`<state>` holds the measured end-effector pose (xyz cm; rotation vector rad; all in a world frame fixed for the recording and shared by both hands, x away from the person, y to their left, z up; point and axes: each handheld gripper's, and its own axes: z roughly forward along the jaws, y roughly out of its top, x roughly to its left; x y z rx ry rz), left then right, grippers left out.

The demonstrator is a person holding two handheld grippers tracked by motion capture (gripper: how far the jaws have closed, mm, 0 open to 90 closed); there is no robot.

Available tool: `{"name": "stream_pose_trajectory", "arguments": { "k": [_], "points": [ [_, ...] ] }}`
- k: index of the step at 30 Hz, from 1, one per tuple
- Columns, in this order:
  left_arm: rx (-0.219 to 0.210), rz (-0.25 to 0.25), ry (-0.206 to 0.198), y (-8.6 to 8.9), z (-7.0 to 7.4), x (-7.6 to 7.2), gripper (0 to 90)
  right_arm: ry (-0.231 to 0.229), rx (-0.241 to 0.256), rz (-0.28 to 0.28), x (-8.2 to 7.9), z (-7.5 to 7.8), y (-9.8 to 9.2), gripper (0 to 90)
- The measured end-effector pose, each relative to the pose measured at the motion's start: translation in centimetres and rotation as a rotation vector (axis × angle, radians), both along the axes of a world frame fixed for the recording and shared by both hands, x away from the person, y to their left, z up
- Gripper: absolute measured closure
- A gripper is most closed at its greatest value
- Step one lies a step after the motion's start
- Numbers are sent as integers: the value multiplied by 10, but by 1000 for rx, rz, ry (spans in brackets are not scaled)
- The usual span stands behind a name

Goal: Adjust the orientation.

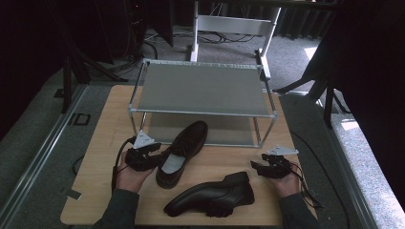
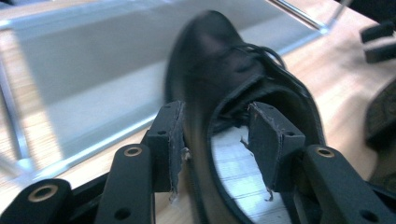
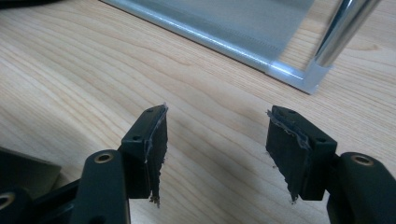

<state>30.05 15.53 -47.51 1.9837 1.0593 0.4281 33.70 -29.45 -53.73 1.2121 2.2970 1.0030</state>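
Note:
A black leather lace-up shoe stands upright on the wooden table, its toe pointing under the metal rack. My left gripper is at the shoe's heel end. In the left gripper view the shoe has its side wall between my left gripper's jaws, one outside and one inside the opening over the pale insole, with a gap still showing. A second black shoe lies on its side near the front edge. My right gripper hovers open over bare wood to that shoe's right, holding nothing.
The two-shelf rack stands at the middle back of the table; its front corner post is just ahead of my right gripper. Cables trail from both grippers. The floor beyond holds a white frame and dark stands.

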Motion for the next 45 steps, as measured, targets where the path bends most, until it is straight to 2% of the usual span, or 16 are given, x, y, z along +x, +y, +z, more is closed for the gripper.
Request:
{"name": "stream_pose_trajectory", "arguments": {
  "k": [5,9,11,15,19,22,25,29,35,40,45],
  "points": [
    [26,-5,29,-6,-5,5,596,-3,10,36,-7,7,5,377],
    [34,3,39,-8,-7,8,621,-33,22,92,-23,22,11,372],
    [45,0,49,-9,-8,9,653,-52,11,119,-31,30,14,368],
    [70,25,56,-11,-11,11,706,-81,-8,173,-47,43,20,363],
    [68,43,51,-8,-11,10,822,-101,-26,225,-61,52,23,354],
    [75,45,50,-8,-11,9,841,-97,-23,259,-71,56,24,351],
    [62,50,65,-6,-10,8,845,-92,-33,279,-79,56,25,345],
    [75,75,67,-5,-9,-1,843,-85,-58,301,-87,52,25,335],
    [85,123,65,7,-12,-22,842,-76,-71,335,-96,48,25,321],
    [91,159,60,16,-13,-41,844,-80,-69,346,-100,49,25,309],
    [92,187,66,27,-13,-59,844,-81,-73,381,-105,50,27,282]
  ]
}}
